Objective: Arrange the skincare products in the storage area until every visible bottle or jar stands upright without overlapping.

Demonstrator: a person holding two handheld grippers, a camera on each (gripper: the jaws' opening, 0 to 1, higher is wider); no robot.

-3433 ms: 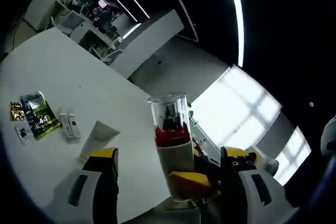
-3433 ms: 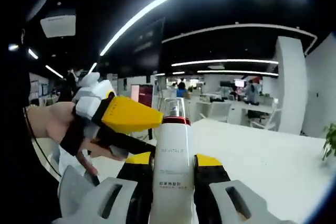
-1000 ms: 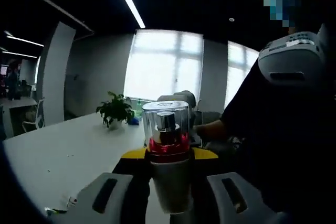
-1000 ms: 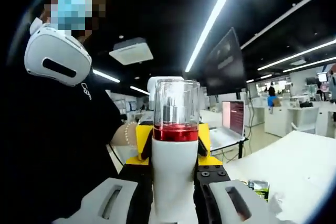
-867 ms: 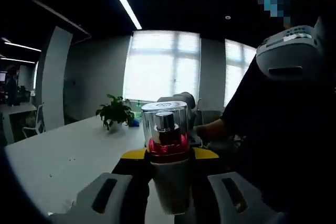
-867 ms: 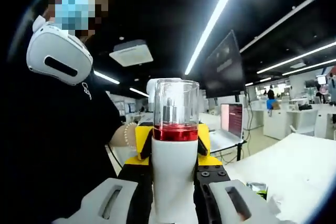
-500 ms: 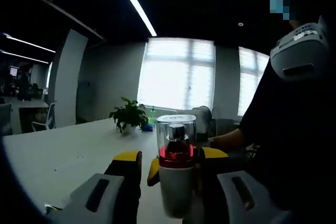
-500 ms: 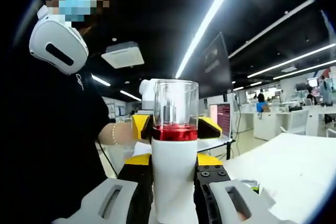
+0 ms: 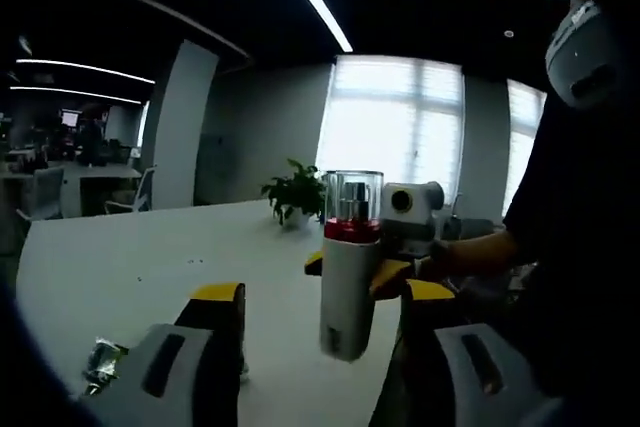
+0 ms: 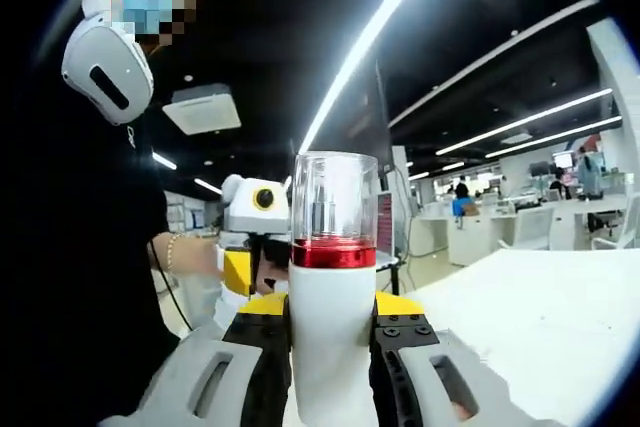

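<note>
A white pump bottle (image 10: 332, 347) with a red band and a clear cap stands upright between the jaws of my right gripper (image 10: 332, 305), which is shut on it. In the left gripper view the same bottle (image 9: 343, 322) hangs above the white table (image 9: 150, 267), pinched by the right gripper (image 9: 352, 269) coming in from the right. My left gripper (image 9: 325, 297) is open, its yellow-tipped jaws spread wide on either side, apart from the bottle. The left gripper (image 10: 245, 267) appears behind the bottle in the right gripper view.
A crumpled foil packet (image 9: 100, 362) lies on the table near the left jaw. A potted plant (image 9: 295, 192) stands at the table's far end. A person in dark clothes (image 9: 580, 247) stands close on the right. Desks and chairs (image 10: 500, 232) lie beyond.
My left gripper has opened, let go of the bottle and drawn back from it. The right gripper keeps its hold on the bottle.
</note>
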